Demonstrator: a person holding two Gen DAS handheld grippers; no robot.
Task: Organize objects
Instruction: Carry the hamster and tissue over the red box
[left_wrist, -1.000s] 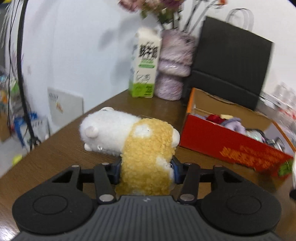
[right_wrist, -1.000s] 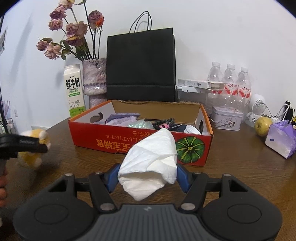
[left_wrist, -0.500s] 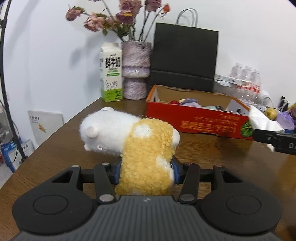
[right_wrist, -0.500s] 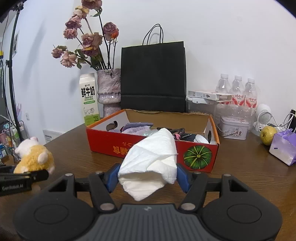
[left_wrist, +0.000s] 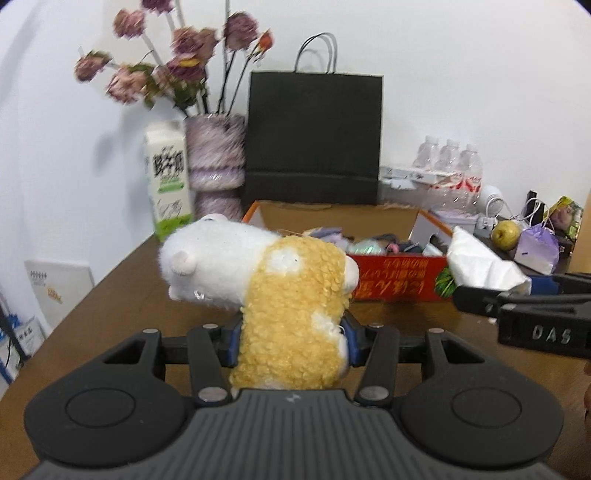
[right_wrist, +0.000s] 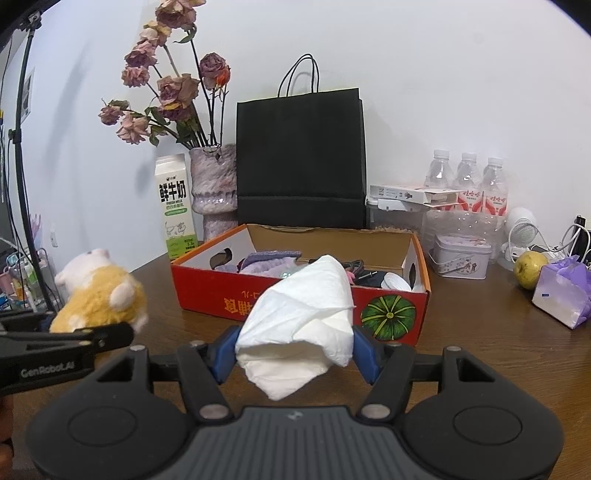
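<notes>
My left gripper (left_wrist: 290, 332) is shut on a white and yellow plush hamster (left_wrist: 280, 291) and holds it above the brown table, in front of the red cardboard box (left_wrist: 399, 277). My right gripper (right_wrist: 295, 354) is shut on a crumpled white tissue (right_wrist: 303, 325), also held in front of the box (right_wrist: 295, 299). The box holds several small things, among them a purple cloth (right_wrist: 266, 260). The hamster also shows at the left of the right wrist view (right_wrist: 99, 295), and the tissue at the right of the left wrist view (left_wrist: 480, 262).
Behind the box stand a black paper bag (right_wrist: 301, 162), a vase of dried roses (right_wrist: 214, 188) and a milk carton (right_wrist: 175, 206). To the right are water bottles (right_wrist: 465, 184), a tin (right_wrist: 461, 254), an apple (right_wrist: 530, 264) and a purple packet (right_wrist: 563, 291).
The left gripper has swung right with the hamster and now faces the box. The right gripper has drawn back and risen a little. The two grippers now stand side by side.
</notes>
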